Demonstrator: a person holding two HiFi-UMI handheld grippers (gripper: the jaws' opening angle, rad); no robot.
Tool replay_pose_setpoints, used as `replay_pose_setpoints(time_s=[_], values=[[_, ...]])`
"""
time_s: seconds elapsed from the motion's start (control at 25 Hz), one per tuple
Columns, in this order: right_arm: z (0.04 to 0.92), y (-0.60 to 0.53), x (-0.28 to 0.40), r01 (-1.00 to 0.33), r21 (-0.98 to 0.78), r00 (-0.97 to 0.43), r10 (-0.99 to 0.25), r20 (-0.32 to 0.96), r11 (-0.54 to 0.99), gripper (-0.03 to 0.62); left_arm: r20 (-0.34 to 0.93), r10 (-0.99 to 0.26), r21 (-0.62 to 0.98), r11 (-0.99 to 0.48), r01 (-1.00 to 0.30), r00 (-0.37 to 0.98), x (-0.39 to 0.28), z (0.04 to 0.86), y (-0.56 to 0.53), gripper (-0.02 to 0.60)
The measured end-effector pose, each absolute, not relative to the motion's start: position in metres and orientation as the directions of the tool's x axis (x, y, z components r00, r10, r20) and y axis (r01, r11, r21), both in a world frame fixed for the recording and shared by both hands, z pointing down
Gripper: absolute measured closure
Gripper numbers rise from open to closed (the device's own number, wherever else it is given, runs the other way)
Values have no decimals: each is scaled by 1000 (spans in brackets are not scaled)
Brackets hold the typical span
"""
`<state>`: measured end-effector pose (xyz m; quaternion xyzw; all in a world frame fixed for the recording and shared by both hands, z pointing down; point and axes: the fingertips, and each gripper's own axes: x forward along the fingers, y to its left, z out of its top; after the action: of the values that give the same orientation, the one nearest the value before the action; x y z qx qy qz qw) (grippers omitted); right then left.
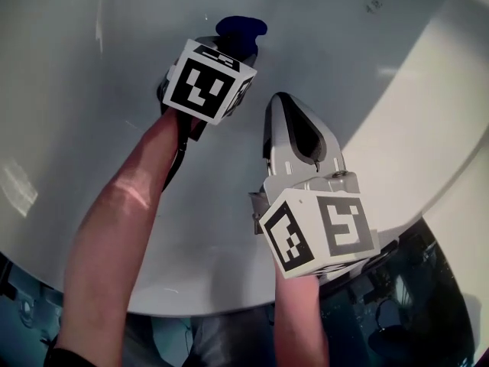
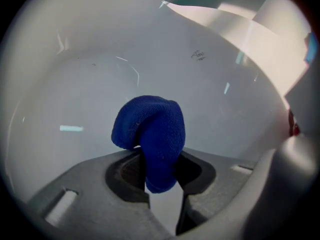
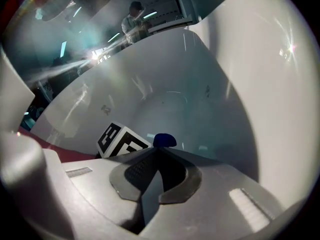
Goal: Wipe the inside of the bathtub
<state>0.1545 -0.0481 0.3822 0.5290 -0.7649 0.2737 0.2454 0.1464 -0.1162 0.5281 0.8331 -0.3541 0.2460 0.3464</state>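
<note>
Inside the glossy white bathtub point(image 1: 84, 128), the left gripper point(image 2: 161, 170), a grey two-jaw tool topped by a marker cube, was clenched on a crumpled dark-blue fleece cloth point(image 2: 152, 131); the cloth bulged out past the jaw tips, close against the tub's curved inner wall, though whether it touched the wall could not be told; the right gripper point(image 3: 157, 153), likewise grey, hung just beside the left one and nearer the person, its jaws pressed together with nothing between them; it pointed toward the cloth without reaching it; the person's bare left forearm point(image 1: 114, 228) stretched down into the tub; a brighter, sunlit band of the white tub point(image 1: 435, 121) ran diagonally at right.
</note>
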Motion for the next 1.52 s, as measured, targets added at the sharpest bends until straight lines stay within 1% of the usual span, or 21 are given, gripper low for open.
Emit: replay_pose_setpoints(time_s=[0.16, 0.36, 0.68, 0.92, 1.16, 1.32, 1.52], values=[[397, -46, 162, -946, -175, -316, -663, 679, 271, 588, 671, -393, 408, -512, -756, 628, 150, 542, -117, 451], [405, -47, 163, -945, -200, -323, -656, 682, 258, 588, 692, -373, 442, -457, -772, 618, 148, 557, -119, 451], [419, -46, 167, -944, -254, -329, -641, 693, 209, 588, 735, -305, 407, -516, -754, 606, 162, 574, -111, 451], [421, -45, 167, -944, -266, -328, -641, 694, 196, 588, 722, -227, 457, -553, -697, 654, 188, 579, -99, 451], [418, -48, 167, -944, -266, -326, -651, 686, 193, 588, 750, -180, 430, -598, -676, 636, 200, 579, -87, 451], [413, -48, 168, -944, -270, -326, -660, 677, 189, 588, 725, -150, 472, -604, -643, 673, 205, 572, -76, 451], [398, -46, 168, -941, -274, -333, -676, 657, 198, 588, 688, -152, 508, -596, -621, 709, 209, 552, -70, 451]])
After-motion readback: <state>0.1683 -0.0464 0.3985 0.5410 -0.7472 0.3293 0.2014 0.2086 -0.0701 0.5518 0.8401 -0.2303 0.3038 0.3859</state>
